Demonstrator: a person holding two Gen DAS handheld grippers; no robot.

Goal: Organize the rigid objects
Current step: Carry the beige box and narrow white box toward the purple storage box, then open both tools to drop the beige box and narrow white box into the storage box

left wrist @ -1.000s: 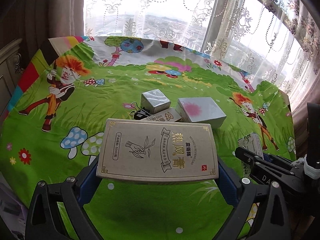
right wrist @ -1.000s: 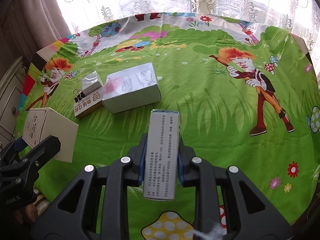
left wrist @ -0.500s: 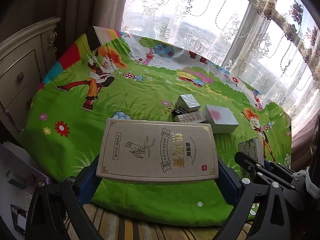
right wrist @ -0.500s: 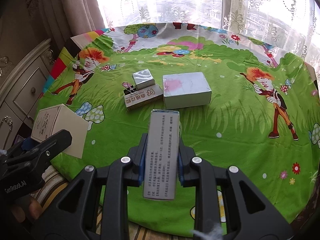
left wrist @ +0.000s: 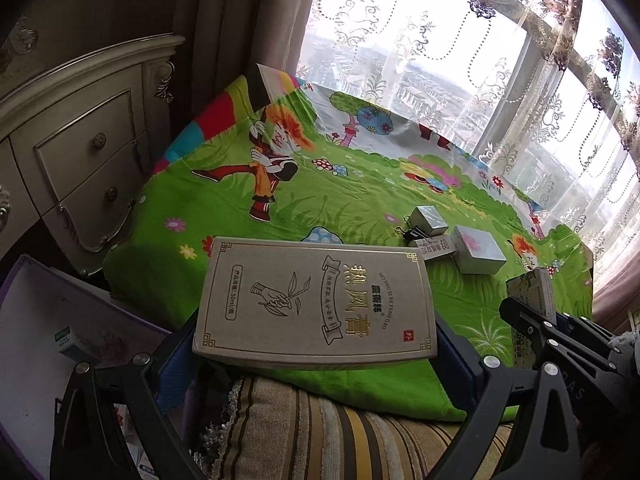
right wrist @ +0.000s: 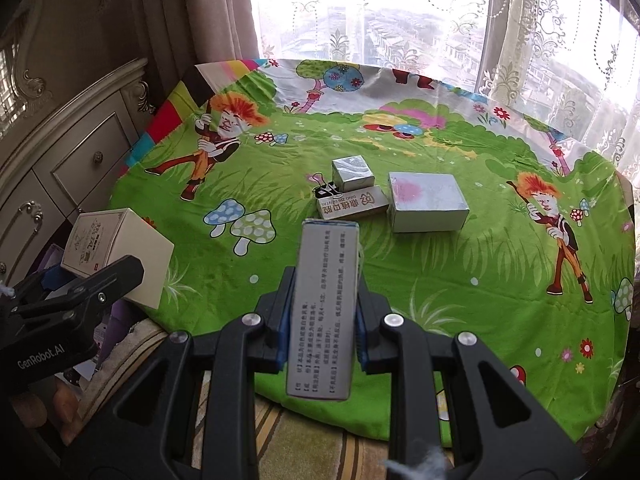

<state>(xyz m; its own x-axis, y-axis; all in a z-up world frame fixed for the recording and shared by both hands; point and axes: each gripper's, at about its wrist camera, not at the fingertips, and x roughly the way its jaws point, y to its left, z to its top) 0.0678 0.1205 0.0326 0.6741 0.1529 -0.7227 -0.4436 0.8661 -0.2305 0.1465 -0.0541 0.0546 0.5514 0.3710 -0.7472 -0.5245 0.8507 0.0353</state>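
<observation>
Lace curtains [right wrist: 520,32] hang over a bright window behind a round table [right wrist: 440,280] draped in a green cartoon-print cloth, with a carved cream dresser [left wrist: 80,152] to one side and a striped cushion [left wrist: 320,432] under the cloth's near edge. Off that near edge, the left gripper [left wrist: 316,360] has its jaws clamped on the two sides of a wide beige carton [left wrist: 316,300] printed with gold Chinese characters and a hand holding a sprig; the carton lies flat, face up, above the table's rim. Beside it, the right gripper [right wrist: 320,320] has its jaws closed narrowly on a slim grey medicine box [right wrist: 324,312] with small printed text, held lengthwise and lifted over the cloth's near edge. Near the middle of the table sit a silver rectangular box [right wrist: 426,200], a tan dental-floss box [right wrist: 354,202] just beside it, a small silver cube [right wrist: 352,172] touching the tan one, and black binder clips [right wrist: 326,190] next to both.
</observation>
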